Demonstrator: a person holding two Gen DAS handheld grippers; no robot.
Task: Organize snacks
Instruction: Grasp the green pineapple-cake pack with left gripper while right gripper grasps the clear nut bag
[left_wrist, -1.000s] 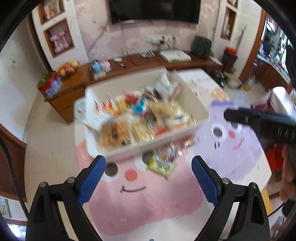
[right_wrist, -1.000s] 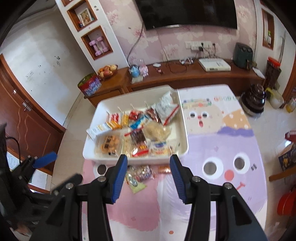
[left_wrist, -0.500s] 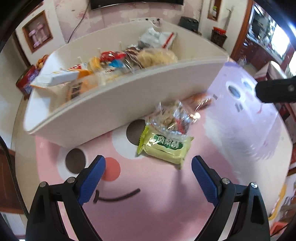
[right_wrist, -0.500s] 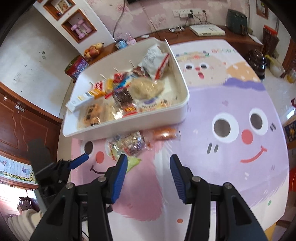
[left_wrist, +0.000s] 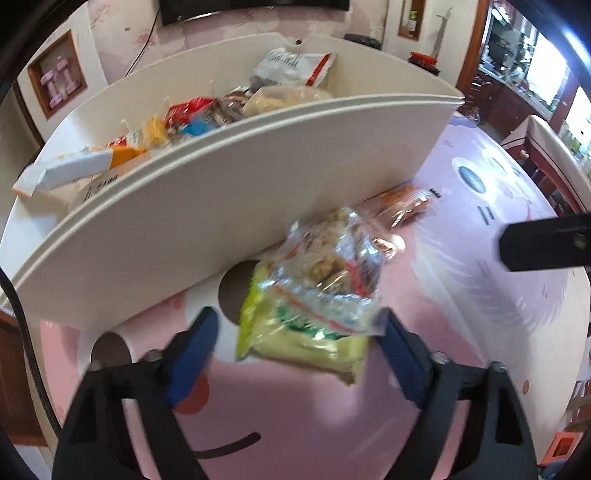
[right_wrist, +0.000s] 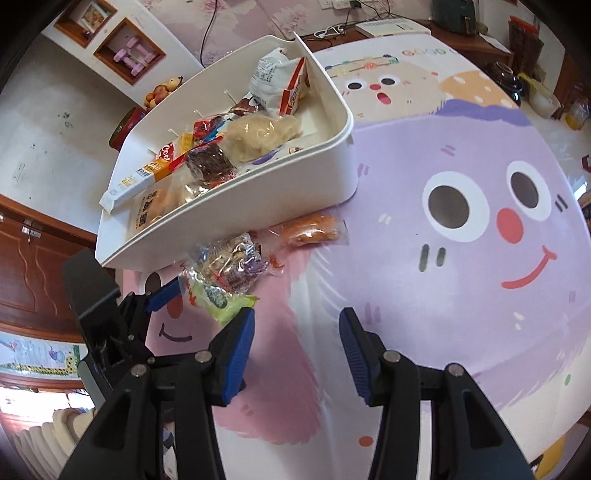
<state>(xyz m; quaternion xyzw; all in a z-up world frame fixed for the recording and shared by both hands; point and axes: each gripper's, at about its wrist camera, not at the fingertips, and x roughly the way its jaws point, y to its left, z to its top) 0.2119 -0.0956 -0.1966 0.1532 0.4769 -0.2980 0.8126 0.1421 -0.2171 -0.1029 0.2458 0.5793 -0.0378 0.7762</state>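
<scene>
A white bin (left_wrist: 236, 206) (right_wrist: 295, 184) full of snacks stands on the cartoon-face table mat. In front of it lie a green snack pack (left_wrist: 295, 339) (right_wrist: 221, 302), a clear bag of mixed snacks (left_wrist: 332, 266) (right_wrist: 229, 262) partly on top of it, and an orange snack pack (left_wrist: 402, 206) (right_wrist: 310, 229). My left gripper (left_wrist: 295, 354) (right_wrist: 205, 299) is open, its blue pads on either side of the green pack and clear bag, low over the mat. My right gripper (right_wrist: 297, 339) is open and empty, above the mat to the right of these packs.
The mat (right_wrist: 461, 258) covers a round table with its edge close on the right. Behind stand a wooden sideboard (right_wrist: 388, 29) with electronics and wall shelves (right_wrist: 129, 55). The right gripper's body (left_wrist: 546, 243) shows at the right of the left wrist view.
My left gripper has dropped and moved forward until its open pads flank the green pack and clear bag. My right gripper has come lower and closer to the mat.
</scene>
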